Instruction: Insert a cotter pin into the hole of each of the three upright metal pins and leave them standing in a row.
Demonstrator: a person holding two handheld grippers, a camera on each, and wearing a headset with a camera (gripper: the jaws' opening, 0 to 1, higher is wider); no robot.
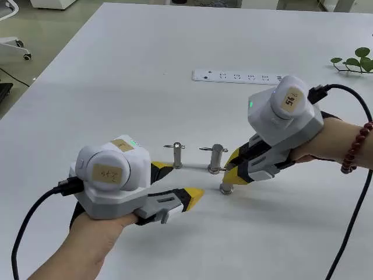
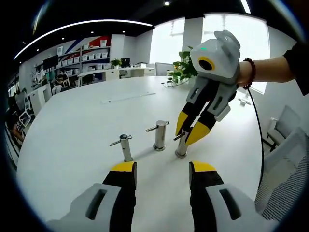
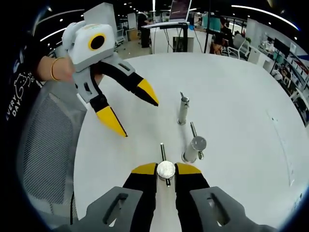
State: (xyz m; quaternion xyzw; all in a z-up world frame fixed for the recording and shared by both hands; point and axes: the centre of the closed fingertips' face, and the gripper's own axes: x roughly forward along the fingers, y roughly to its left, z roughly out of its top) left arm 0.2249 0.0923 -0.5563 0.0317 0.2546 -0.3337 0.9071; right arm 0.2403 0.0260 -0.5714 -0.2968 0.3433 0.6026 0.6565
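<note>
Metal pins, three of them, stand upright near the middle of the white table [image 1: 116, 76], well in from every edge. The table is the biggest thing in the head view. Its left edge runs slantwise down the left side, its far edge crosses the top, and bare surface lies open all round the work. A mesh chair [image 3: 48, 145] sits at the table's rim in the right gripper view.

The left gripper [image 1: 178, 182] hangs low at the near left, jaws spread wide and holding nothing. Its upper tip is near the left pin [image 1: 178, 156] but apart from it, with free table ahead. The right gripper [image 1: 230, 169] reaches in from the right, tilted down. Its jaws are drawn in on the top of the right pin [image 1: 226, 188], and the right gripper view shows the pin's round head pinched between the yellow tips.

A white power strip [image 1: 239, 76] lies well beyond the pins. A green plant [image 1: 352, 61] peeks in at the far right edge.

The middle pin [image 1: 217, 157] stands between the other two, close to the right gripper's tip. The left cotter pin [image 1: 173, 146] and the middle cotter pin [image 1: 207, 149] each cross their pin near its top. The right cotter pin [image 1: 214, 170] juts out leftward past the clamped jaws.
</note>
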